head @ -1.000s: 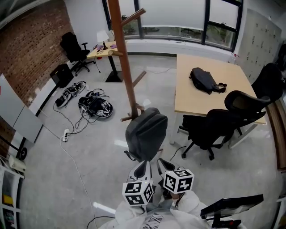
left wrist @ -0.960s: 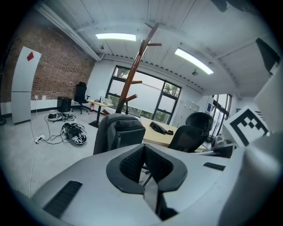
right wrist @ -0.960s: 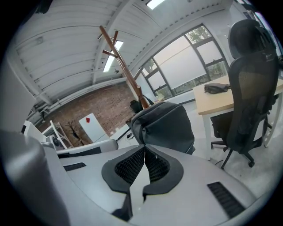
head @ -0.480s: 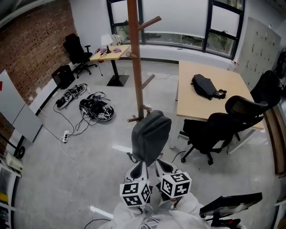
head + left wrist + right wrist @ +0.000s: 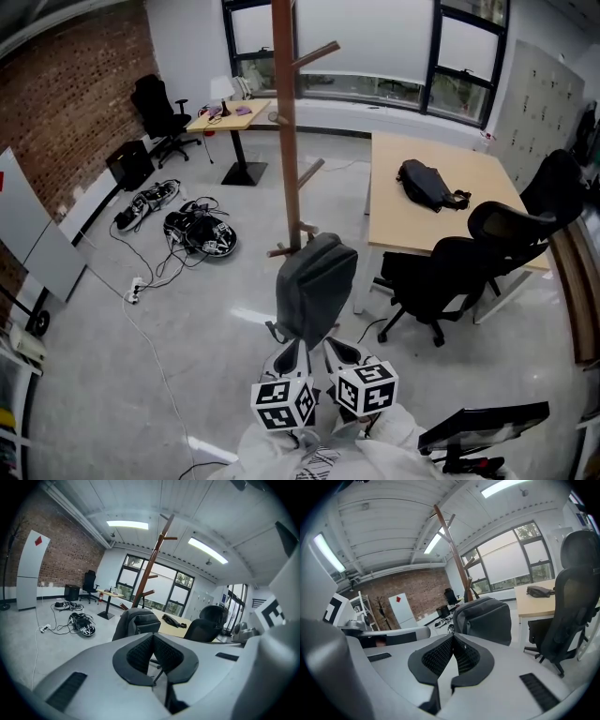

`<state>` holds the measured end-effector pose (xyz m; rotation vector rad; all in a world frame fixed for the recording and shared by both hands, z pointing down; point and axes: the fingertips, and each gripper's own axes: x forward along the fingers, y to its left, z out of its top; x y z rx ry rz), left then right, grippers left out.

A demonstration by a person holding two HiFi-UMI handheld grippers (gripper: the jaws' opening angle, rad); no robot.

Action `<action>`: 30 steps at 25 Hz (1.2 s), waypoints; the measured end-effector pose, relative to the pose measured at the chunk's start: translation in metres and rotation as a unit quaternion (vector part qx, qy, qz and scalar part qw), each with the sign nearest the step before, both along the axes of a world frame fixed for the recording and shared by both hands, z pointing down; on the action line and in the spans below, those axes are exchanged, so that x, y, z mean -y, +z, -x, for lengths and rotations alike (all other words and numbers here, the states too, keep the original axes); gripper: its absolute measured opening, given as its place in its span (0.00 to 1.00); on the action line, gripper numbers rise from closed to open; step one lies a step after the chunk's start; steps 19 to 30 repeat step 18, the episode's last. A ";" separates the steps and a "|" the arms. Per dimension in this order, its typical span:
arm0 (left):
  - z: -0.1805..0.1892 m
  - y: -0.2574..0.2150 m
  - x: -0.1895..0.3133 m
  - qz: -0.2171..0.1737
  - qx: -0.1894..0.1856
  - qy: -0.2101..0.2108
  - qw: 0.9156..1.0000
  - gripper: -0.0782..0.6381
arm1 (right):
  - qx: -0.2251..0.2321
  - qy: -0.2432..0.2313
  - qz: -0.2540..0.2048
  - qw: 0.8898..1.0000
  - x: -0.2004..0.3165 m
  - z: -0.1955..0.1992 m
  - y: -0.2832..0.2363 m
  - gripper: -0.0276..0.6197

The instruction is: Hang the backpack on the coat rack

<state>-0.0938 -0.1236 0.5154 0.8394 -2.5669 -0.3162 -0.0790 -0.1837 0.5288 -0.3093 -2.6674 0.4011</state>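
Left gripper (image 5: 153, 640): jaws pressed together, pads meeting. The pinched piece is too thin to make out. Judged to be clamped on a strap or hem of the backpack, on the person's side of the coat rack.
Right gripper (image 5: 453, 640): jaws likewise closed, same judged hold. It sits just beside the left gripper, on the side farther from the coat rack post.
Backpack (image 5: 315, 281): grey, carried off the floor (image 5: 187, 319) directly ahead of both grippers and just short of the coat rack post. Its far upper edge is near the lowest peg; contact cannot be told.
Backpack long axis: roughly upright, running from the grippers up and away toward the coat rack, leaning slightly right of the post.
Coat rack (image 5: 286, 131): brown wooden post standing ahead of the backpack and a little to its left.
Lowest peg (image 5: 281, 251): nearest to the backpack.
Middle peg (image 5: 314, 172): higher up the post, angled up to the right.
Upper peg (image 5: 317, 53): near the top, on the same side.
Nearer gripper: the left, by a small margin, since the post lies left of the midline between the two.
Bearing for the coming move (judgement): forward, up and slightly left, bringing a loop or strap over a peg tip.
Table (image 5: 450, 202): right of the coat rack, carrying a black bag (image 5: 427, 185). Not involved.
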 end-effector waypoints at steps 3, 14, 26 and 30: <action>0.000 0.000 0.004 -0.004 -0.001 0.004 1.000 0.11 | -0.004 0.004 -0.002 1.000 0.004 -0.001 0.001 0.06; 0.001 0.003 0.004 -0.001 -0.005 0.004 1.000 0.11 | -0.002 0.012 -0.005 1.000 0.009 -0.002 -0.001 0.06; 0.003 -0.001 0.002 0.000 -0.002 0.000 1.000 0.11 | -0.002 0.007 -0.005 1.000 0.005 0.000 -0.003 0.06; 0.003 -0.001 0.002 0.000 -0.002 0.000 1.000 0.11 | -0.002 0.007 -0.005 1.000 0.005 0.000 -0.003 0.06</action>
